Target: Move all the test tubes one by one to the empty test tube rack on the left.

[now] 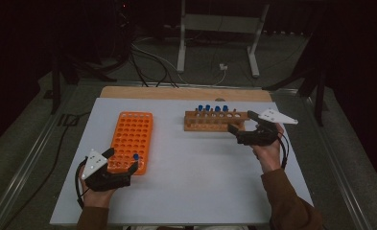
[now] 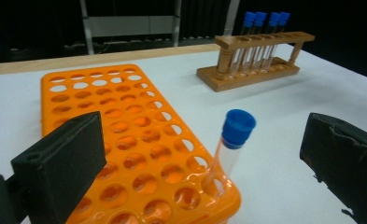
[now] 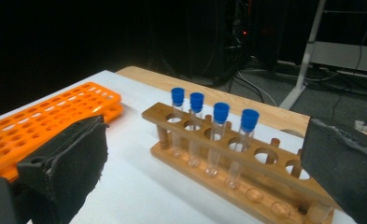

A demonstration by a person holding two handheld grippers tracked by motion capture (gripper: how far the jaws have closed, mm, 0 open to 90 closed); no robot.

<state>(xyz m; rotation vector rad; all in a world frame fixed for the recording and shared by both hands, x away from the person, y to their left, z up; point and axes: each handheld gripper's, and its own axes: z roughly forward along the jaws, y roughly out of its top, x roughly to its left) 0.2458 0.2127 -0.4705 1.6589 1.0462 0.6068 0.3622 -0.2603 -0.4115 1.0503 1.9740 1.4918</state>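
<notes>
- Left gripper (image 1: 127, 162): jaws wide, nothing gripped; a blue-capped test tube (image 2: 229, 145) stands between them, untouched, in a near-corner hole of the orange rack (image 2: 125, 135).
- Right gripper (image 1: 238, 128): jaws wide, empty, just beside the wooden rack (image 3: 246, 168), which holds four blue-capped tubes (image 3: 216, 137).
- No readable writing, labels or brands.
- White table (image 1: 200, 163).

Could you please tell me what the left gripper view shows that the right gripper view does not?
The left gripper view alone shows a blue-capped tube standing in a corner hole of the orange rack, between the left gripper's open jaws and touched by neither. The right gripper view alone shows the right gripper, open and holding nothing, and two free holes in the wooden rack. Both show the two racks, four capped tubes in the wooden one, and the white table.
</notes>
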